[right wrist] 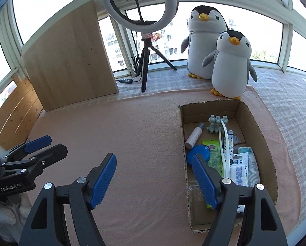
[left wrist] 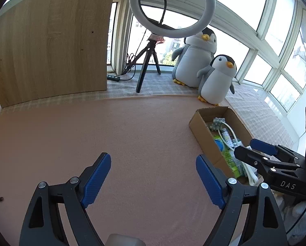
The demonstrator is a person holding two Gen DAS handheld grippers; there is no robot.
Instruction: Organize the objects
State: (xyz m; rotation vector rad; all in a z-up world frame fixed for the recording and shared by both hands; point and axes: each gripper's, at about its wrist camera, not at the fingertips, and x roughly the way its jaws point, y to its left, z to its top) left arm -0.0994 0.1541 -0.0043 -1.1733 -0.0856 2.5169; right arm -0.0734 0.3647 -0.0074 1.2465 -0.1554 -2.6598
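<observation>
- Sitting on the pink mat (right wrist: 132, 123), right side: cardboard box (right wrist: 257, 127) holding the small stuff, tube (right wrist: 193, 136), packets (right wrist: 240, 170).
- Both spread wide, gripping nothing: left gripper (left wrist: 153, 178), right gripper (right wrist: 154, 181).
- Probably handling light, slick, squishy; pinching the tube mid-body looking safest.

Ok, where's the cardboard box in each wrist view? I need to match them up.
Left wrist: cardboard box sits right of centre, partly behind the right claw.
Right wrist: cardboard box fills the lower right, beyond that claw's right finger.
Shared landmark: the small penguin plush stands just behind the box.
</observation>
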